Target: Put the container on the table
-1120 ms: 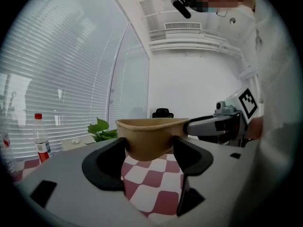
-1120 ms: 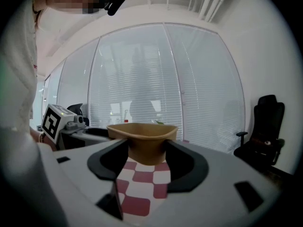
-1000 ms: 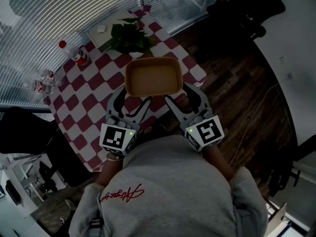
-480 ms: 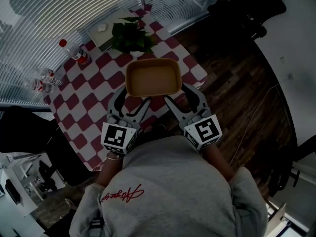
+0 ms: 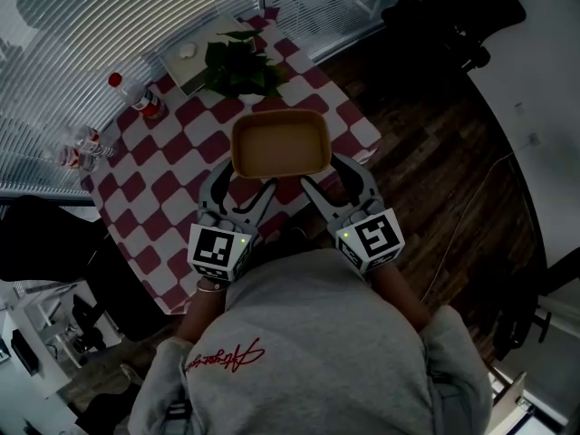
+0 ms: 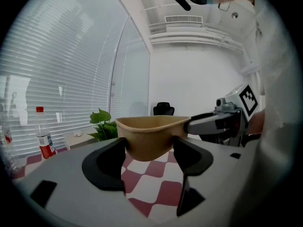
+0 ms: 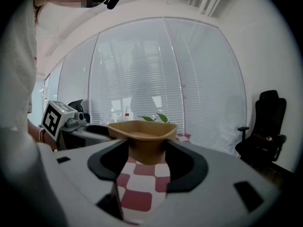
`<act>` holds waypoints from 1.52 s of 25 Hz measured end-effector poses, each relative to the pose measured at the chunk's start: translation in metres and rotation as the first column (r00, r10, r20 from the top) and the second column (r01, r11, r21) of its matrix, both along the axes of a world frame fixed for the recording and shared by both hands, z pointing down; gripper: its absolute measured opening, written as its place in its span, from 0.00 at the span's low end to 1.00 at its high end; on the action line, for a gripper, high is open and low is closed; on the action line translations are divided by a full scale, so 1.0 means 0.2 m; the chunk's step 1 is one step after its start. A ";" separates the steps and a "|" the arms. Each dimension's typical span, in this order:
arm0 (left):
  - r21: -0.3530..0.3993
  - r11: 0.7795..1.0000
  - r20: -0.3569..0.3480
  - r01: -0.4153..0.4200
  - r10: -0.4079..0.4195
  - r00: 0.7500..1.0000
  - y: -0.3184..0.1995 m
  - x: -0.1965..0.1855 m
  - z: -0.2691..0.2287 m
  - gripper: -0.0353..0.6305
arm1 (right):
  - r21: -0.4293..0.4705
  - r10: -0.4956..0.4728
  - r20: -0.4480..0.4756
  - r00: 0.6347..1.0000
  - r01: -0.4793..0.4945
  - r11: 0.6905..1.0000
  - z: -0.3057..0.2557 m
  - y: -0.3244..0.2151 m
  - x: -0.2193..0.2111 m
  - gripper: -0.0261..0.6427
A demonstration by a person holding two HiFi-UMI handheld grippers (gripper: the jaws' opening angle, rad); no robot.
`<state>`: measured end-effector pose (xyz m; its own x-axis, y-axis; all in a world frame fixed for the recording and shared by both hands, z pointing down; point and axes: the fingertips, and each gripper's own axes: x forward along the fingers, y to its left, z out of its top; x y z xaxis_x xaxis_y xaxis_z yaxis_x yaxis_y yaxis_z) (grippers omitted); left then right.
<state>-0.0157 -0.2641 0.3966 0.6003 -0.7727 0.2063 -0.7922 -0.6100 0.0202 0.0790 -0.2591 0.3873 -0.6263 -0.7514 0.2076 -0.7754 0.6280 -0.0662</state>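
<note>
Tan container, near corners clamped and hidden in left tool, right tool

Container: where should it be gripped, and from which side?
At its two near corners, from the person's side: left gripper and right gripper each clamp a rounded corner of the container under its flared rim, which should hold it level.

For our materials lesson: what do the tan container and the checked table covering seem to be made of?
The container is probably moulded paper pulp or card: matte tan, thin flared rim, no gloss. The table covering looks like cloth or vinyl: red-and-white checked sheet, too dim to tell which.
</note>
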 end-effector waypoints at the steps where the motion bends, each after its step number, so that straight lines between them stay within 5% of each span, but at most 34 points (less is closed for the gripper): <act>1: -0.002 1.000 0.003 0.000 0.000 1.000 0.00 0.00 0.01 0.52 | -0.003 0.000 0.000 1.000 0.000 1.000 0.01 0.00 0.00 0.41; 38: -0.075 0.997 0.071 -0.001 0.006 0.997 -0.01 -0.03 0.22 0.52 | -0.072 -0.020 -0.054 0.998 0.016 0.997 0.22 0.00 -0.03 0.39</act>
